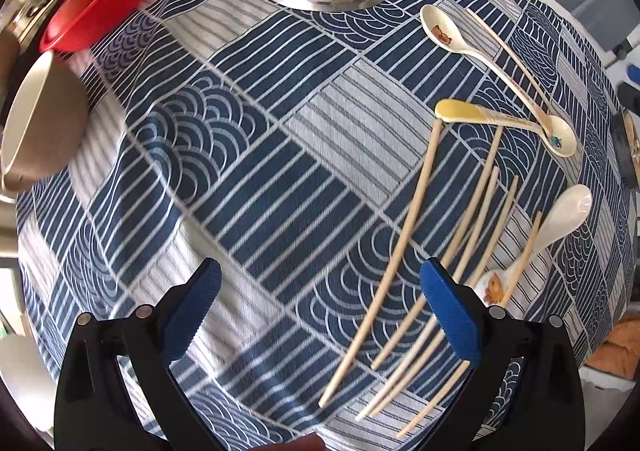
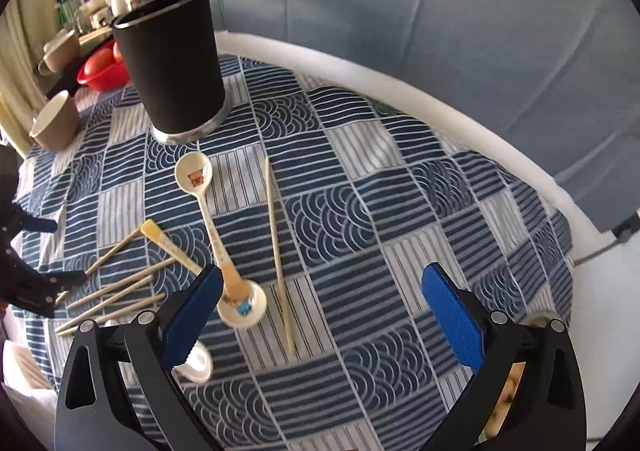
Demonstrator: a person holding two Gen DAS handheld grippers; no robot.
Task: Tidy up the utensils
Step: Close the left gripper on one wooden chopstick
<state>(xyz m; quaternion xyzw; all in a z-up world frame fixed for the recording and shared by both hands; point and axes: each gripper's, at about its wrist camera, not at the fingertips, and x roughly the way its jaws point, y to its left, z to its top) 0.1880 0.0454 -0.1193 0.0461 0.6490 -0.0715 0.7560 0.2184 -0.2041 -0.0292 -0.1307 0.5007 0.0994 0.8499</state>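
While both sets of fingers stand wide apart and hold nothing, I judge the sorting barely begun. My left gripper (image 1: 320,311) hovers over bare cloth beside a loose bundle of chopsticks (image 1: 440,271); my right gripper (image 2: 322,317) hangs above a lone chopstick (image 2: 278,251). I count six chopsticks in all and five spoons: two cartoon-printed ones (image 2: 196,177) (image 2: 242,307), a yellow-tipped one (image 1: 454,109), a white one (image 1: 568,209) and one partly hidden. Everything lies on the desk (image 2: 400,211); whether the black holder (image 2: 172,63) contains anything, I cannot tell.
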